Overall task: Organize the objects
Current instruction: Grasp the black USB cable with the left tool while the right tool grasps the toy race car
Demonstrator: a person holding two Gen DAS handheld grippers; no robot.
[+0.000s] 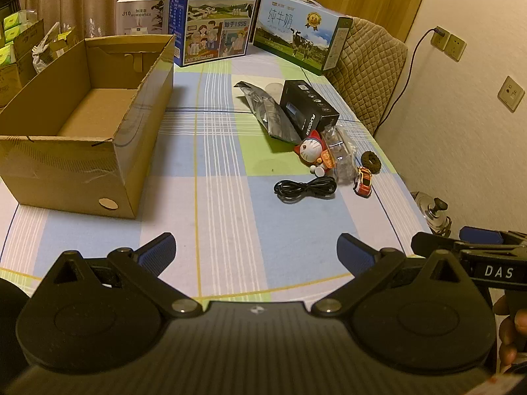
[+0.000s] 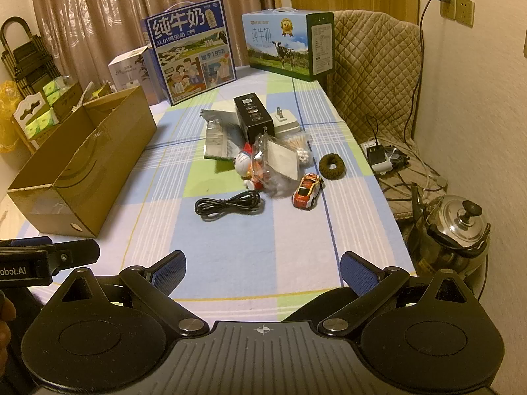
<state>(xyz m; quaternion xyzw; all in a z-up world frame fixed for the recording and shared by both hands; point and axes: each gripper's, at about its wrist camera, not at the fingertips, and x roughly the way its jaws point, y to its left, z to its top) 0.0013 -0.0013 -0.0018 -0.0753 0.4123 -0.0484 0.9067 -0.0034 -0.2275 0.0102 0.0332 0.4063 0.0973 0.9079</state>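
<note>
An empty open cardboard box (image 1: 82,125) (image 2: 82,171) stands on the left of the checked tablecloth. To its right lies a loose heap: a black product box (image 1: 308,108) (image 2: 253,118), a silver foil pouch (image 1: 270,112) (image 2: 215,135), a cat figurine (image 1: 311,153) (image 2: 243,164), a clear bag of cotton swabs (image 2: 283,154), a coiled black cable (image 1: 304,189) (image 2: 227,205), a toy car (image 1: 363,181) (image 2: 308,191) and a brown hair ring (image 1: 371,162) (image 2: 331,165). My left gripper (image 1: 255,247) and right gripper (image 2: 263,263) hover open near the table's front edge, nothing between their fingers.
Two milk cartons (image 1: 214,16) (image 2: 286,42) and a white humidifier box (image 1: 141,14) stand at the table's far end. A quilted chair (image 2: 375,72) and a steel kettle (image 2: 457,230) are on the right. Shelves with green packs (image 2: 42,108) are at the left.
</note>
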